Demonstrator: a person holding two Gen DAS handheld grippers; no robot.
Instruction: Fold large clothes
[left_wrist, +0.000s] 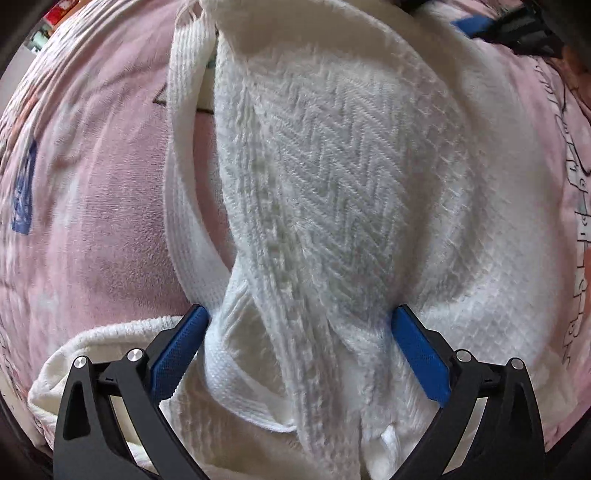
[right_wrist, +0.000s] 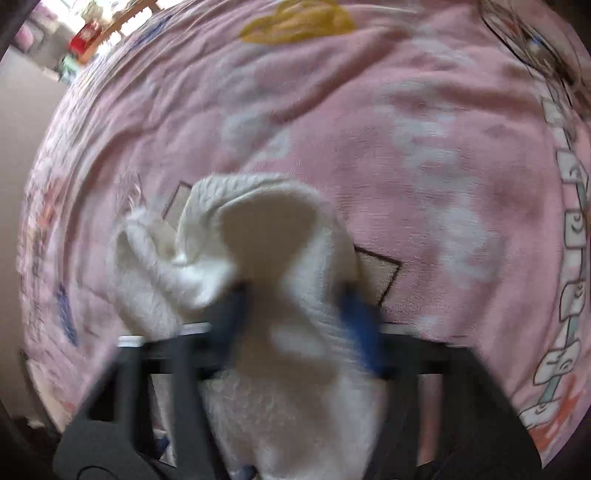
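A white knitted garment (left_wrist: 332, 166) with a ribbed band lies bunched on a pink printed blanket (left_wrist: 92, 184). My left gripper (left_wrist: 301, 325) points straight down into it. Its blue pads (left_wrist: 184, 343) stand wide apart, with a thick fold of the garment filling the gap and touching both. In the right wrist view, a fluffy end of the same white garment (right_wrist: 266, 221) rises between the blurred blue pads (right_wrist: 358, 321) of my right gripper (right_wrist: 297, 314), which is shut on it. The right gripper (left_wrist: 480, 24) also shows at the far edge of the left wrist view.
The pink blanket (right_wrist: 406, 147) with cartoon prints covers the whole surface under both grippers. Its left edge drops to a beige floor (right_wrist: 22, 92). Beyond it, at the upper left, are a red object (right_wrist: 86, 37) and blurred room clutter.
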